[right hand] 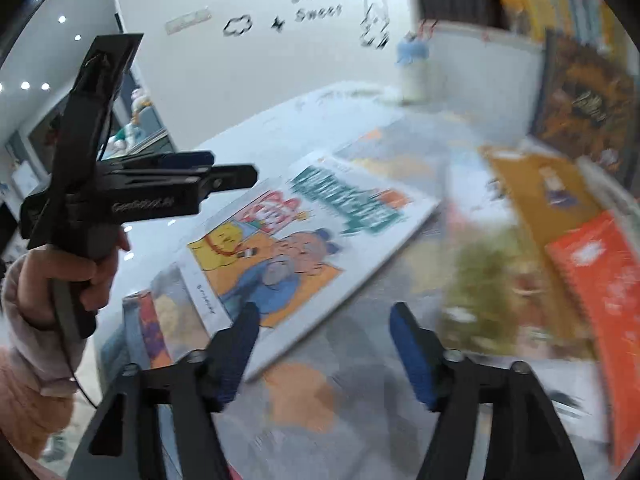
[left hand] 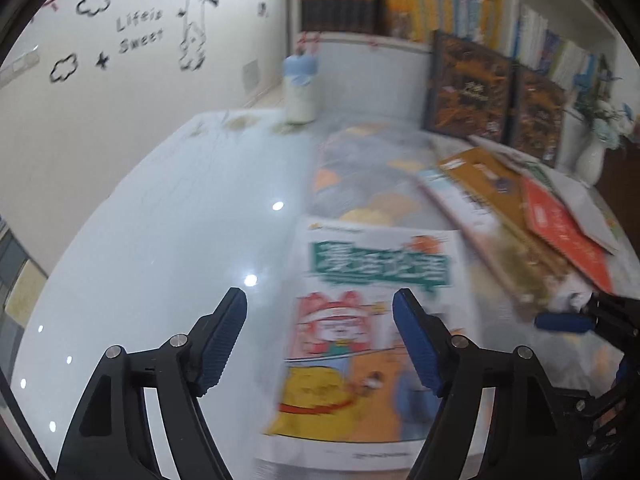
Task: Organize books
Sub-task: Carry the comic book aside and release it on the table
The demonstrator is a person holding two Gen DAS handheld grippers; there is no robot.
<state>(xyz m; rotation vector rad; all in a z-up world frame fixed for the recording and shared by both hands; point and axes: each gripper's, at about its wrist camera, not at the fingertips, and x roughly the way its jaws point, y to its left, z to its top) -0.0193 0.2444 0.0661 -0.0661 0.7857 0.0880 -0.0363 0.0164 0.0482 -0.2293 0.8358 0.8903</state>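
A white cartoon-cover book [left hand: 360, 320] lies flat on the glossy white table [left hand: 160, 240]. My left gripper [left hand: 320, 300] hovers over the book's left edge, open, with no pad pressing on anything. In the right wrist view the same book [right hand: 300, 232] lies ahead of my right gripper [right hand: 325, 312], which is open with nothing in it. A hand holds the left gripper [right hand: 236, 166] above the book's left side. One blue pad [left hand: 560, 322] of the right gripper shows at the right edge. An ochre book [left hand: 480, 176] and a red book [left hand: 560, 224] lie fanned out to the right.
Two dark books [left hand: 468, 88] stand upright against a bookshelf [left hand: 440, 0] full of books. A white jar with a blue lid [left hand: 300, 96] stands at the table's far side and a white vase of flowers [left hand: 592, 160] at the far right. Another book [right hand: 160, 320] lies under the cartoon one.
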